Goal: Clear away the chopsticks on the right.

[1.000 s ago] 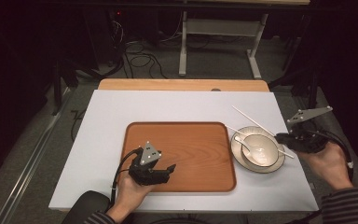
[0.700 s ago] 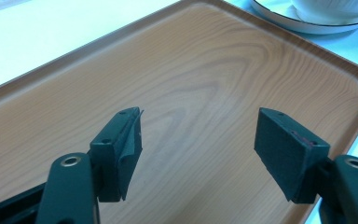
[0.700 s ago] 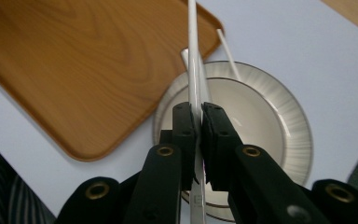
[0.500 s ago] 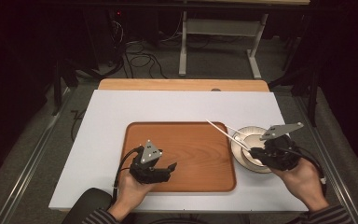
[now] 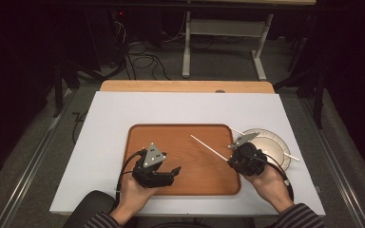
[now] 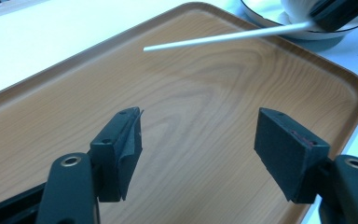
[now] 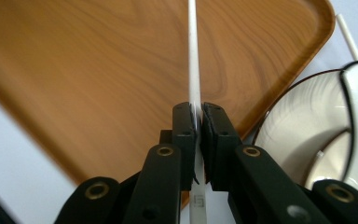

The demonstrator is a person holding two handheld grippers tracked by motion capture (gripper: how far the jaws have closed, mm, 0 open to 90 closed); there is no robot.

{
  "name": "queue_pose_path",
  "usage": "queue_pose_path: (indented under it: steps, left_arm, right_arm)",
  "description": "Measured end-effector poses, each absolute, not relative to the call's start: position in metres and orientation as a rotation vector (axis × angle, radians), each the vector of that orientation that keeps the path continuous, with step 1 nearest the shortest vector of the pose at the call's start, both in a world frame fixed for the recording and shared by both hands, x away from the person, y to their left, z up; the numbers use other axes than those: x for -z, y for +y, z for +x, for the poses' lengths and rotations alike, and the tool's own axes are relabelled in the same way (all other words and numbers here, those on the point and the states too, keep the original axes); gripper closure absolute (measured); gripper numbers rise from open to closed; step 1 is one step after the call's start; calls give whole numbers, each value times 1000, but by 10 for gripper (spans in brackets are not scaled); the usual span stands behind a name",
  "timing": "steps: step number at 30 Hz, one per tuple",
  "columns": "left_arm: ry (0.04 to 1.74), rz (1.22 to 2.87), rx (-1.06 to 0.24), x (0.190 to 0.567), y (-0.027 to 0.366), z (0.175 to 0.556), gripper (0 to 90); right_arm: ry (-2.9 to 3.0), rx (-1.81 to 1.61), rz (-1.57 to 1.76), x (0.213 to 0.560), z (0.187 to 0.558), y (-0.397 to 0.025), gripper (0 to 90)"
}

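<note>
The right gripper (image 7: 198, 116) pinched a thin white chopstick (image 5: 209, 147) above the smooth wood-grain tray (image 5: 142, 137), beside the round white plate (image 5: 278, 142); the left gripper (image 6: 198, 144) hung spread over bare tray.

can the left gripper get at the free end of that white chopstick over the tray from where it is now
Probably yes. The left gripper is open and empty above the wooden tray, and nothing lies between it and the white chopstick, which the right gripper holds out over the tray.

White table top (image 5: 123, 123), wooden strip at its 12 o'clock edge; grey floor (image 5: 38, 142); cables (image 5: 142, 61) at 11 o'clock.
</note>
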State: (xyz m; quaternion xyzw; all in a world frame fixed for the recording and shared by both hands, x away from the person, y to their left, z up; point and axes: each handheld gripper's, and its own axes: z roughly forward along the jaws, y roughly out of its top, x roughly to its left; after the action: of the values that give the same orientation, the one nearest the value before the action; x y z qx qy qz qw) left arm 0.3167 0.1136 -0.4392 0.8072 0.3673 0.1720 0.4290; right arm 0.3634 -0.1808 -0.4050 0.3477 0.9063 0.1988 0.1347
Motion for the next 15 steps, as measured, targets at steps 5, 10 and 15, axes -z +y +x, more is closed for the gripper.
queue_pose_path:
  steps: [5,10,15]
  left_arm:
    - [917,2017,-433,439,114,316,324]
    - [917,2019,-435,439,114,315,324]
    - [915,2022,-436,440,113,315,323]
  right_arm:
    - [2630,-535,1060,423,372,-170,862]
    - [2649,-515,1080,438,376,-163,861]
    - [2663,-524,1099,447,377,-160,857]
